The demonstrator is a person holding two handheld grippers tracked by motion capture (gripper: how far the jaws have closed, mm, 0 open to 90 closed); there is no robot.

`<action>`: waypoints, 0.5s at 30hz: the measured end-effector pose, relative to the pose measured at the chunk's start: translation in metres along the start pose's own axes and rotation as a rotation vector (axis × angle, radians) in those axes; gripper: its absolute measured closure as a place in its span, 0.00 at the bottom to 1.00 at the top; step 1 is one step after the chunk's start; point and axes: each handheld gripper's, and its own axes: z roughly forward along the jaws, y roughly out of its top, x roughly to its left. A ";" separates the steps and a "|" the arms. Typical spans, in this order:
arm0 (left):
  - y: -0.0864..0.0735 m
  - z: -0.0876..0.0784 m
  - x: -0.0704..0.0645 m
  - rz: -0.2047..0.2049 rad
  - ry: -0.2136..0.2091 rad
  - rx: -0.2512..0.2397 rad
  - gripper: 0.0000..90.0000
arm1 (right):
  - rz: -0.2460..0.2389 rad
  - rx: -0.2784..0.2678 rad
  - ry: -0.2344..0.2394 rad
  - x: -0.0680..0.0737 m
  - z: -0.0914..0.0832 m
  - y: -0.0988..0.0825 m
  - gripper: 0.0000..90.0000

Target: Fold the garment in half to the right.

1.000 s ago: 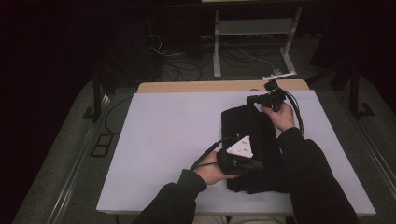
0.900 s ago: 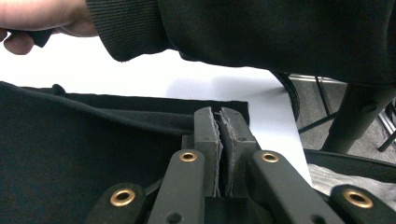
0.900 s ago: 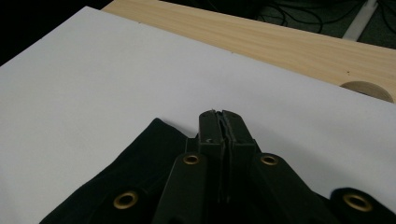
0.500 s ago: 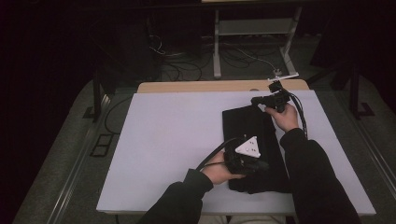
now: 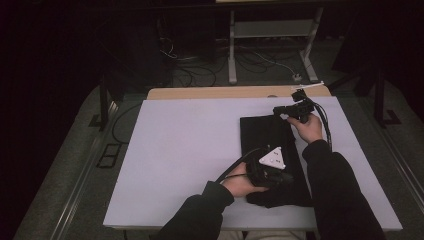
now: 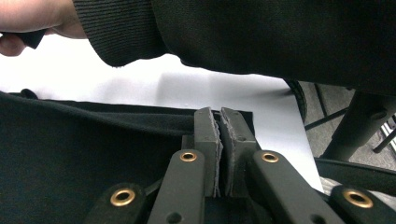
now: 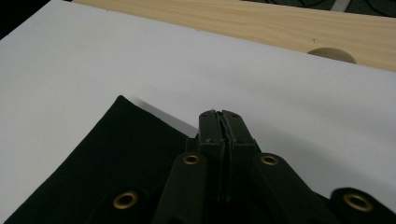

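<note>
a folded piece of black cloth lies flat on the white sheet covering the table, toward the sheet's right half, its long side running from the near edge of the sheet toward the bare strip of pale wood at the far end. the left gripper sits over the near part of the black cloth, held low by the person's left hand, with the grey three-cornered plate on top of it; in the left gripper view its two black jaws are pressed together with no gap, the cloth's edge lying right at their tips, though whether any fabric is pinched between them cannot be told. the right gripper is at the far right corner of the black cloth, in the person's right hand; in the right gripper view its jaws are likewise closed tight at the cloth's far edge, and a pinch on the fabric cannot be made out. the dark right sleeve crosses above the cloth in the left gripper view.
</note>
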 end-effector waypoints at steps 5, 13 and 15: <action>0.001 0.006 -0.001 0.008 -0.008 0.012 0.94 | 0.014 0.000 -0.004 -0.006 -0.003 -0.005 0.96; 0.002 0.015 -0.003 0.011 -0.013 0.026 0.94 | 0.041 0.008 -0.003 -0.015 -0.004 -0.015 0.95; 0.003 0.017 -0.004 0.011 -0.014 0.030 0.94 | 0.045 0.009 -0.010 -0.015 -0.004 -0.016 0.95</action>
